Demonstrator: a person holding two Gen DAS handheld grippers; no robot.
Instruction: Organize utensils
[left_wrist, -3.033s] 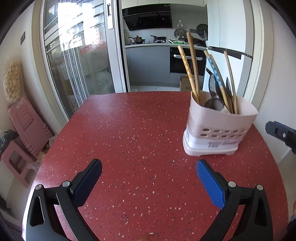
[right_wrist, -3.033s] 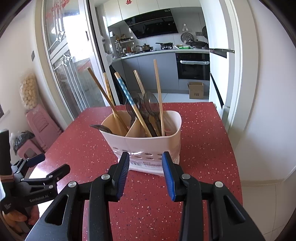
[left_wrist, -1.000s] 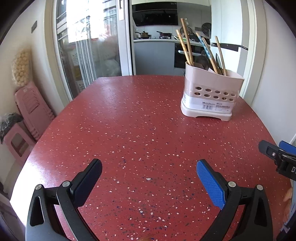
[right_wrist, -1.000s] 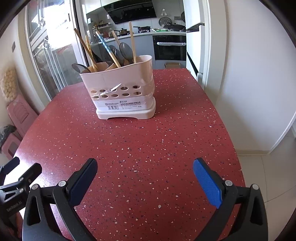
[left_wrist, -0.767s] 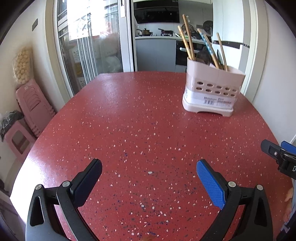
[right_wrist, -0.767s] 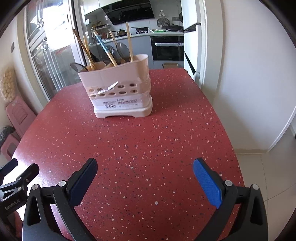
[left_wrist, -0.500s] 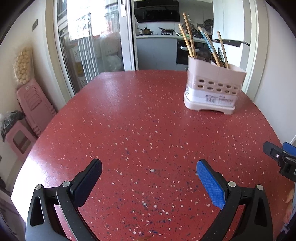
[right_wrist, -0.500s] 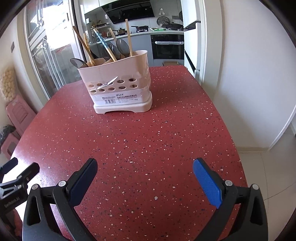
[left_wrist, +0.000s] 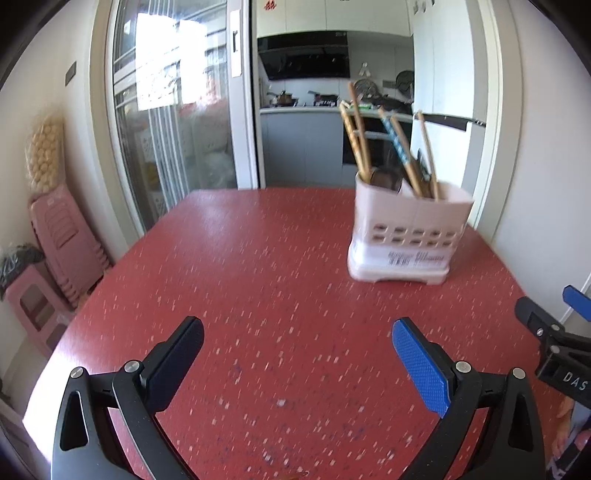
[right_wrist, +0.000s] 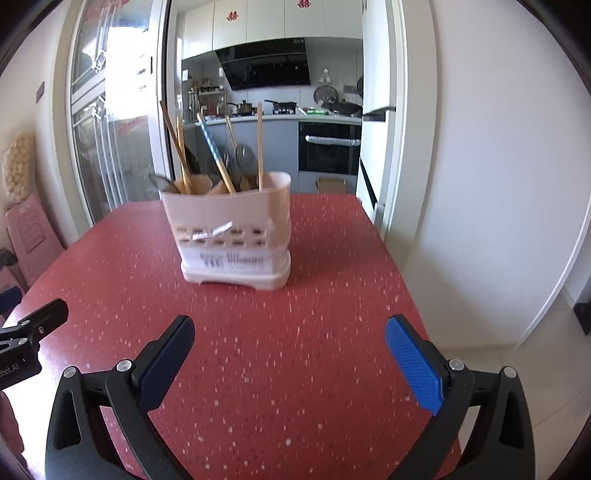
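Utensils (right_wrist: 218, 155) stand upright or leaning in a pale pink perforated utensil holder (right_wrist: 232, 236) set on the red speckled counter (right_wrist: 295, 369), toward its far right part in the left wrist view. Contents noted: wooden chopsticks, one blue-patterned stick, and dark spoon bowls; the exact count is unclear through blur. Left tongs (left_wrist: 295, 354) are spread wide and carry nothing, hovering over bare counter well short of the holder (left_wrist: 406, 236). Right tongs (right_wrist: 290, 350) are likewise spread wide and unloaded, facing the holder from the near side. No loose utensil is visible on the counter, so the sorting appears complete or close to it. Risks assessed: the long sticks lean outward, and a careless pass by either tongs could catch them and tip the light holder. A peeling label strip (right_wrist: 212, 232) on its front could also snag.
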